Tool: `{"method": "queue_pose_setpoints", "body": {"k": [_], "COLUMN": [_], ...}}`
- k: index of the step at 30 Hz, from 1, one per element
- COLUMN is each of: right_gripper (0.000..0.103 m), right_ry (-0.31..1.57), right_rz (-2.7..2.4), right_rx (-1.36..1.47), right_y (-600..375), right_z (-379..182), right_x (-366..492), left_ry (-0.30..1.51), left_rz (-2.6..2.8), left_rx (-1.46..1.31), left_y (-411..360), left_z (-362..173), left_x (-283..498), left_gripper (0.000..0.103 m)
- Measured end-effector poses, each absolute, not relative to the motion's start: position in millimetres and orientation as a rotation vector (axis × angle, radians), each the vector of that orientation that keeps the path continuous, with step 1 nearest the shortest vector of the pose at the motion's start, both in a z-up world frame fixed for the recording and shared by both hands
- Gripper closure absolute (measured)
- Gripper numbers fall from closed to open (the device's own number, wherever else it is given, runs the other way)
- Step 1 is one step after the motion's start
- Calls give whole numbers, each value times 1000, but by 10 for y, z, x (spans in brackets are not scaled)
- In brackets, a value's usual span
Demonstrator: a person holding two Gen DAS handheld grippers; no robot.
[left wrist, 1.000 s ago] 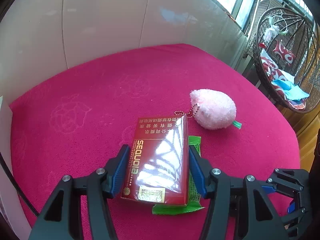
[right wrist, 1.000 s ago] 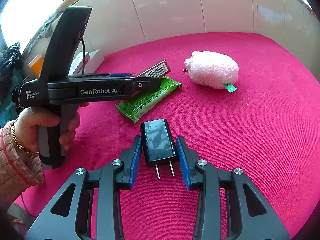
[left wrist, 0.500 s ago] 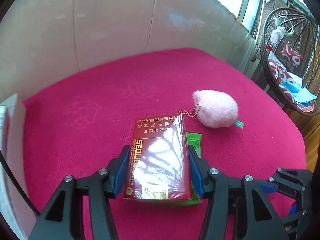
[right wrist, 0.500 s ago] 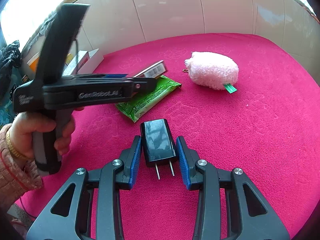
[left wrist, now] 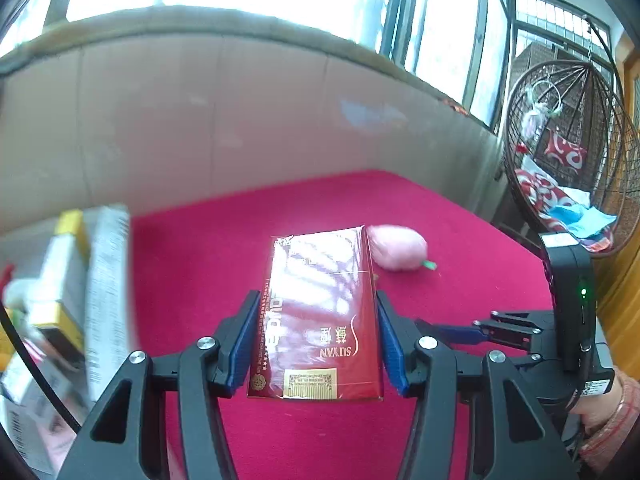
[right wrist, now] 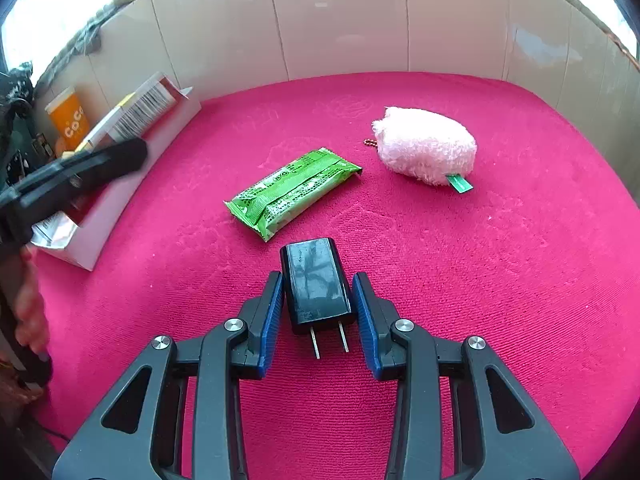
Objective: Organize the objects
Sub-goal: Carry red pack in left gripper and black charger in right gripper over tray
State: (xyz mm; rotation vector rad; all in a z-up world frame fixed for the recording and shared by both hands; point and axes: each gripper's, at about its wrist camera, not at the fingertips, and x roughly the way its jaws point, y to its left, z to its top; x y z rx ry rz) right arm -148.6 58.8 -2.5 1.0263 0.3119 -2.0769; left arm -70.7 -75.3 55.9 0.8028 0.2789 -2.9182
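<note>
My left gripper (left wrist: 316, 336) is shut on a red cigarette box (left wrist: 316, 312) and holds it lifted above the pink cushion (left wrist: 200, 264). My right gripper (right wrist: 318, 312) has its jaws around a black plug adapter (right wrist: 316, 284) that lies on the cushion (right wrist: 500, 280), prongs toward me. A green snack packet (right wrist: 290, 192) lies just beyond the adapter. A pink plush keychain (right wrist: 426, 146) sits further right; it also shows in the left wrist view (left wrist: 396, 248). The left gripper appears blurred at the left edge of the right wrist view (right wrist: 72, 176).
A white open box (right wrist: 116, 200) with packets in it stands at the cushion's left edge, also blurred in the left wrist view (left wrist: 80, 300). An orange cup (right wrist: 68, 120) stands behind it. A beige backrest (right wrist: 340, 20) rings the cushion. A wicker hanging chair (left wrist: 572, 152) is at right.
My left gripper has lifted the red box off the green packet and swung left toward the white box. The right gripper and the adapter have not moved.
</note>
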Motion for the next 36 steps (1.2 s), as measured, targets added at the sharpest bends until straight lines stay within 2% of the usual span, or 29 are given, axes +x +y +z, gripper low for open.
{"method": "queue_pose_setpoints", "body": {"k": [9, 15, 36], "right_gripper": [69, 69, 69], "right_ry": [430, 454, 438], "right_rz": [-2221, -2263, -2267], "right_rx": [991, 932, 707], "right_y": [554, 411, -94], "right_z": [38, 288, 1024], "right_x": [-1346, -1253, -779], "left_ry": [283, 305, 432], "left_rz": [-2903, -2844, -2709], "left_rx": [625, 498, 365], "left_y": [-990, -1261, -1843], "left_z": [741, 894, 991], "left_x": [-393, -177, 180], "left_gripper": [49, 49, 49]}}
